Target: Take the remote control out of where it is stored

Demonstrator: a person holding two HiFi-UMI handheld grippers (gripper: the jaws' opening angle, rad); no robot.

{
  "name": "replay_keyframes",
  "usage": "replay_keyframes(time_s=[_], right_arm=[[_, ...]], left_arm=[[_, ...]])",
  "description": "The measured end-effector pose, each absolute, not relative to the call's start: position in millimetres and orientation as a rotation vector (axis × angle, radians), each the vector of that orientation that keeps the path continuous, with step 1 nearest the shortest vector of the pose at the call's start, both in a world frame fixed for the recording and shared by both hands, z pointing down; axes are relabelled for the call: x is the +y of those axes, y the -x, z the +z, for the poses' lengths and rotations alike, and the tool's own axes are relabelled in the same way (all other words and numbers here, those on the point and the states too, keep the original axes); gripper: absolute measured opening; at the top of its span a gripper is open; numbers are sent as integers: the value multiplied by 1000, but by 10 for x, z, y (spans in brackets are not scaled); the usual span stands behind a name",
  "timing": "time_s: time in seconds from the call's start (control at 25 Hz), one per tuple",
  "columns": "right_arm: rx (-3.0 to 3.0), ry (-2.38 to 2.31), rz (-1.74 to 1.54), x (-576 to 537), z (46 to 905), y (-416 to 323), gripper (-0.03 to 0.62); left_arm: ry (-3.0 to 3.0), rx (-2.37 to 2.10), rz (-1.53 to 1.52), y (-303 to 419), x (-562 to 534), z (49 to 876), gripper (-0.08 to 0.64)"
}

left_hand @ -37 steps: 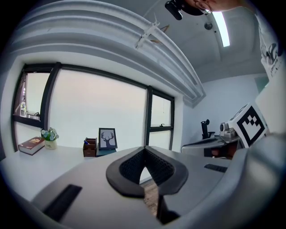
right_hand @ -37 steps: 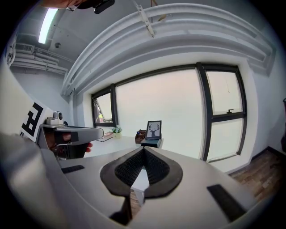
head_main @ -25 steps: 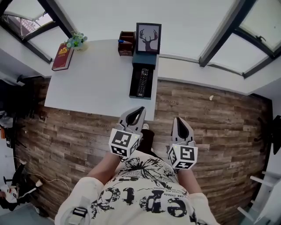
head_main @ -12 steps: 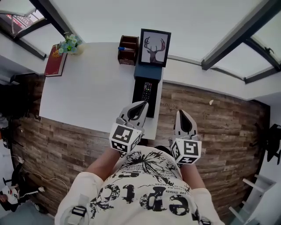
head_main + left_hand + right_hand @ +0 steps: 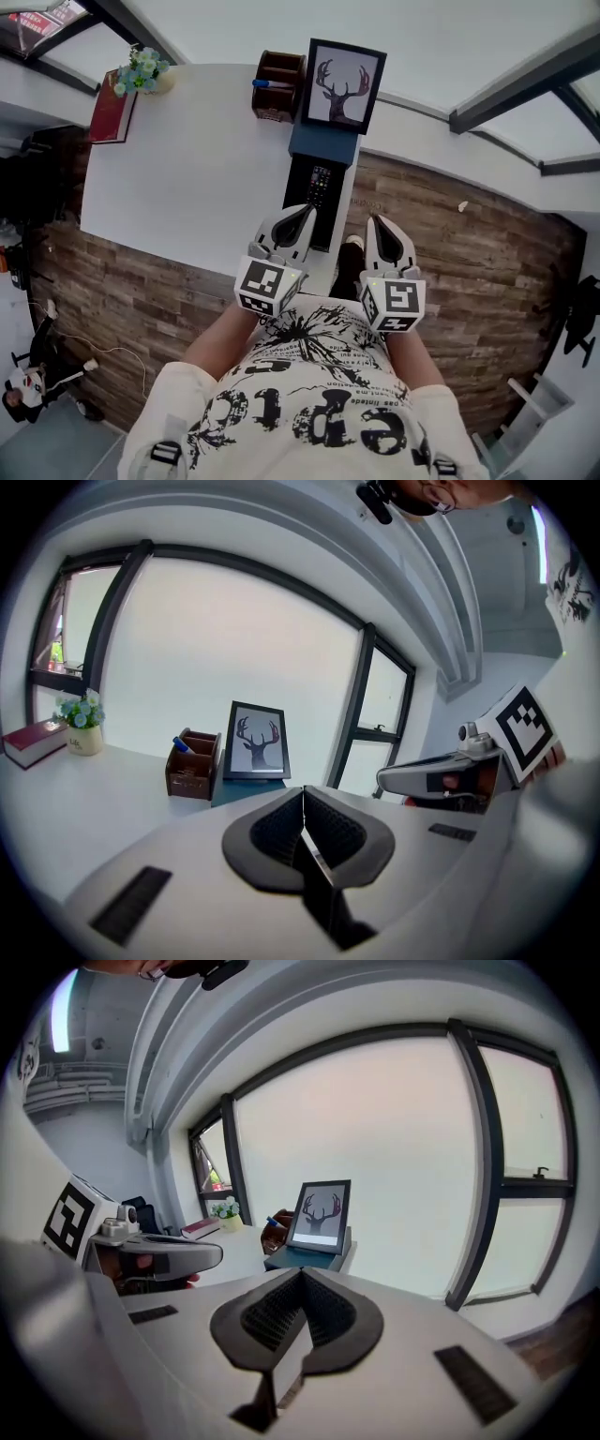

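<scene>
The black remote control point(image 5: 317, 185) lies lengthwise in an open black drawer point(image 5: 298, 187) that sticks out of a dark teal box point(image 5: 323, 141) at the white table's right edge. My left gripper point(image 5: 301, 214) hovers over the drawer's near end and hides part of it; its jaws are shut with nothing between them point(image 5: 303, 794). My right gripper point(image 5: 381, 225) is just right of the drawer, beyond the table edge and over the wooden floor, also shut and empty point(image 5: 301, 1277). Neither gripper view shows the remote.
A framed deer picture point(image 5: 345, 73) stands on the teal box, with a wooden pen holder point(image 5: 279, 86) to its left. A red book point(image 5: 111, 94) and a small potted plant point(image 5: 141, 67) sit at the table's far left corner. A window wall runs behind the table point(image 5: 187, 178).
The person has stepped closer to the table. Both grippers moved forward; the left one now overlaps the drawer's near end, and the right one has come up beside it.
</scene>
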State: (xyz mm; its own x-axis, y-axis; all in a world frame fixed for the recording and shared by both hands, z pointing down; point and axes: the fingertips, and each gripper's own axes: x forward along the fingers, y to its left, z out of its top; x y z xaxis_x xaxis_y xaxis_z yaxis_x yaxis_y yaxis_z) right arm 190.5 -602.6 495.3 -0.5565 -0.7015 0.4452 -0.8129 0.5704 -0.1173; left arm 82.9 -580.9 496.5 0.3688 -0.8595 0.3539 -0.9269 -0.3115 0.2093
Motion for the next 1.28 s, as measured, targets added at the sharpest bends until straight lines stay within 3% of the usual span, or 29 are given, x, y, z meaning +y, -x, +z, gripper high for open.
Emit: replay_keyframes(time_s=[0.36, 0.48, 0.64, 1.28], right_arm=[[-2455, -993, 487, -6325, 5280, -1877, 2], [-2451, -960, 507, -6403, 5346, -1923, 2], [-2425, -910, 569, -6437, 5513, -1987, 2], [-2396, -864, 609, -6689, 5710, -2175, 2]], left_arm=[[-1982, -1572, 421, -882, -5953, 5597, 15], [-1966, -1525, 448, -956, -6018, 5756, 142], [-1898, -1520, 528, -960, -6060, 5985, 233], [-1664, -1455, 787, -917, -6109, 6564, 276]])
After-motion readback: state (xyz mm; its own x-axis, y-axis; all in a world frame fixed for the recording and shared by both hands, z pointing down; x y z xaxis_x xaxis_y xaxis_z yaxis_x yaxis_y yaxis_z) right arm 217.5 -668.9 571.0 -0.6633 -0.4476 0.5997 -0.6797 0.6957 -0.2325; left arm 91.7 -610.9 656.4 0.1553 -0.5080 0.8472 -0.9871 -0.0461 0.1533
